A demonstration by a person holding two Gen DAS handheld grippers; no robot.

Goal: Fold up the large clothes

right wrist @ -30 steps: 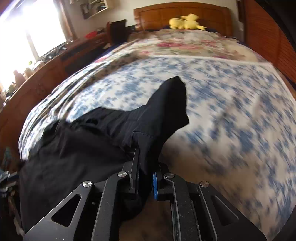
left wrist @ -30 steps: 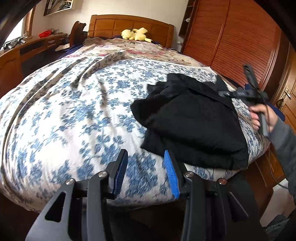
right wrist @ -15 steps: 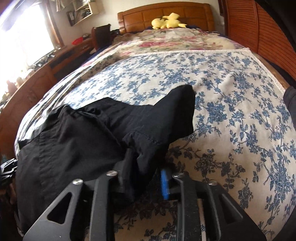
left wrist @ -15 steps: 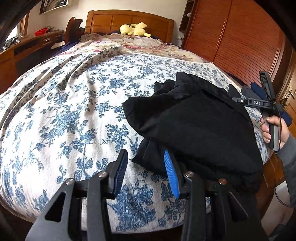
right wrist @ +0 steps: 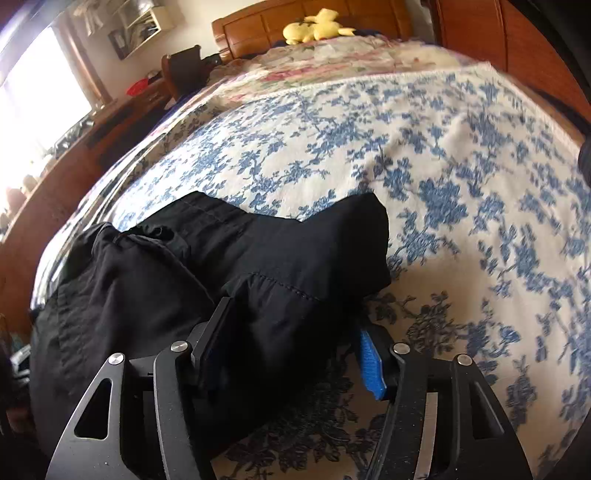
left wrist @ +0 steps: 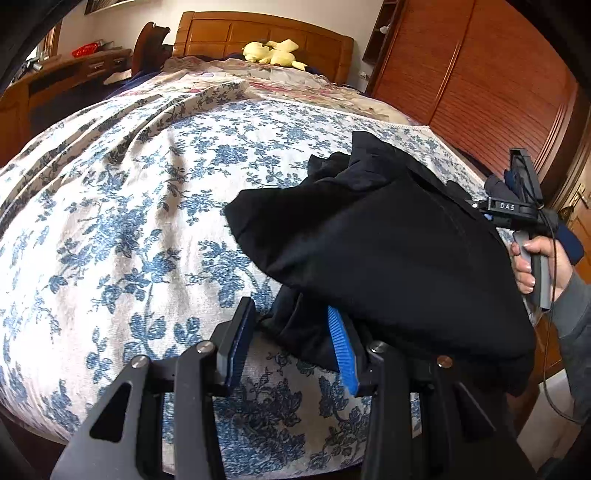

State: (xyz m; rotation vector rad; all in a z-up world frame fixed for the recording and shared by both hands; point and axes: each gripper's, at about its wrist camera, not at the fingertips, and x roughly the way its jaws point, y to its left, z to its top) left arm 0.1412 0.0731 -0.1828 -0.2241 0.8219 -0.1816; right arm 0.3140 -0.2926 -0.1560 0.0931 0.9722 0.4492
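A black garment (left wrist: 388,251) lies bunched on the blue-flowered bedspread (left wrist: 129,221), near the bed's right front corner. My left gripper (left wrist: 290,341) is open at the garment's near lower corner, and a fold of cloth lies loose between its blue pads (left wrist: 341,350). My right gripper (right wrist: 295,354) has its jaws opening. A hemmed flap of the black garment (right wrist: 280,266) still lies between them, and the right pad (right wrist: 371,365) stands off the cloth. The right gripper (left wrist: 517,199) also shows in the left wrist view, beyond the garment, held by a hand (left wrist: 535,258).
A yellow plush toy (left wrist: 273,51) lies by the wooden headboard (left wrist: 266,33). A slatted wooden wardrobe (left wrist: 498,92) runs along the right side of the bed. A desk (right wrist: 92,136) and a chair (right wrist: 184,70) stand on the left under a bright window.
The right gripper's jaws have parted from the black cloth they pinched, and the flap has sunk onto the bedspread. The left gripper has closed in on the garment's near corner.
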